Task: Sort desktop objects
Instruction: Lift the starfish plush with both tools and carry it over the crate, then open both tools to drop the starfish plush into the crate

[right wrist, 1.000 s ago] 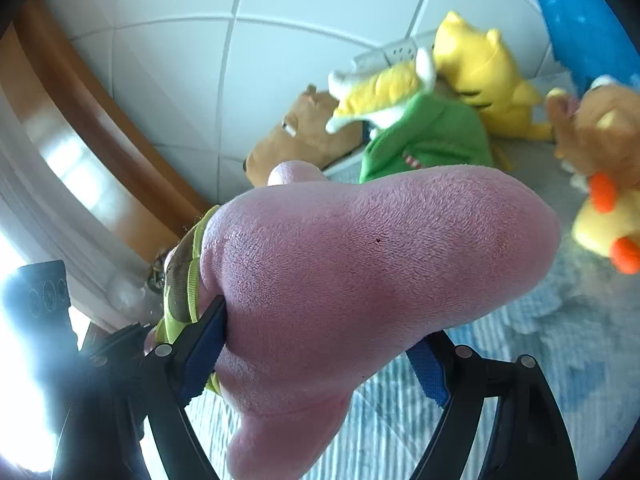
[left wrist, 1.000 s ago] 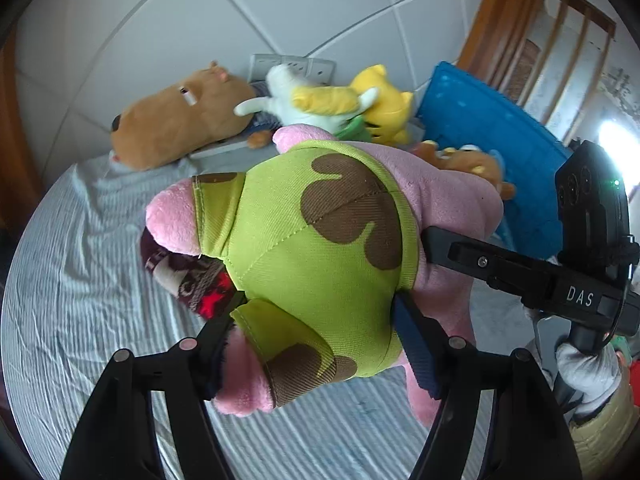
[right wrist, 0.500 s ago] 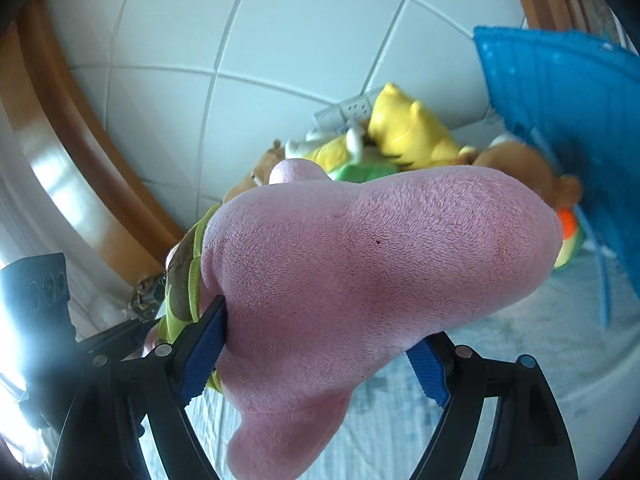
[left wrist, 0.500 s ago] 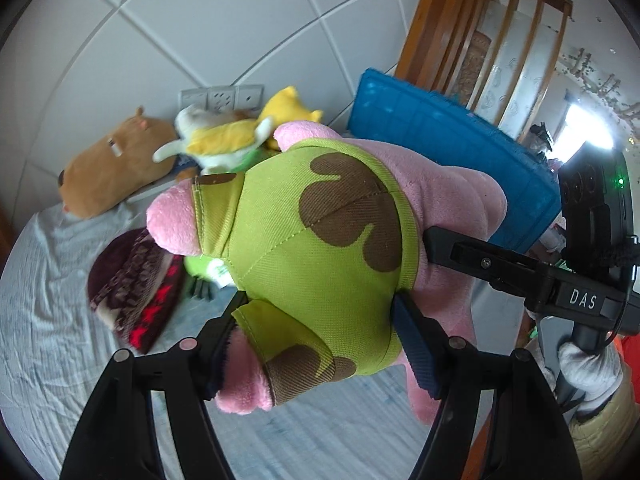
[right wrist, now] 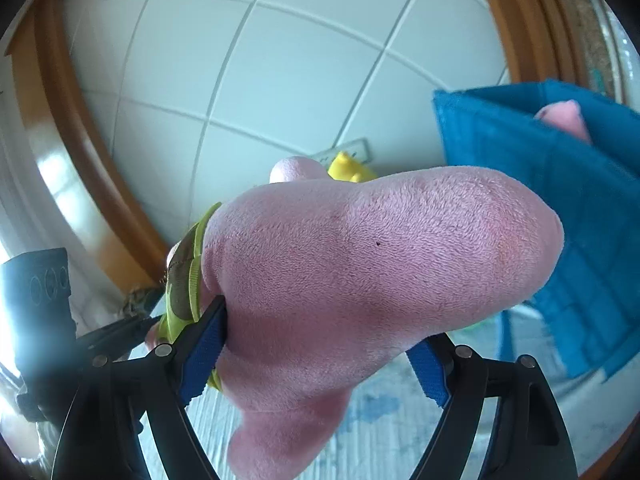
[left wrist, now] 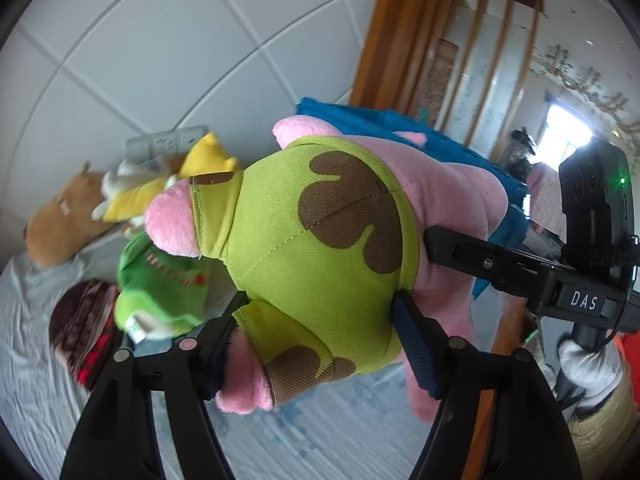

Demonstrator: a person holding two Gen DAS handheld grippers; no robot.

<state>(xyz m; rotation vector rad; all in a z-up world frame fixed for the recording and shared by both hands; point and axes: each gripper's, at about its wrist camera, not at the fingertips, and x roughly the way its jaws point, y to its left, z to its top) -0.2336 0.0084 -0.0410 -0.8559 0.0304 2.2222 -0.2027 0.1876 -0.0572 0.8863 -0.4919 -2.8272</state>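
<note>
A pink star plush in green shorts with brown spots [left wrist: 320,248] hangs in the air, held by both grippers. My left gripper [left wrist: 320,320] is shut on its shorts end. My right gripper [right wrist: 320,344] is shut on its pink upper body [right wrist: 360,264], and it shows at the right of the left wrist view [left wrist: 500,264]. A blue fabric basket [right wrist: 560,200] stands just right of the plush, with a pink toy [right wrist: 560,114] showing inside it. The basket is also behind the plush in the left wrist view [left wrist: 460,152].
On the striped cloth [left wrist: 36,380] lie a green plush [left wrist: 160,288], a yellow and white plush [left wrist: 136,196], a yellow plush [left wrist: 208,156], a brown plush [left wrist: 60,220] and a dark patterned hat [left wrist: 84,336]. A tiled wall [right wrist: 280,80] is behind; a wooden frame [left wrist: 400,40] stands right.
Both grippers have carried the pink plush up and to the right, toward the blue basket. The toys on the cloth have slid left and lower in view. The grips are unchanged.
</note>
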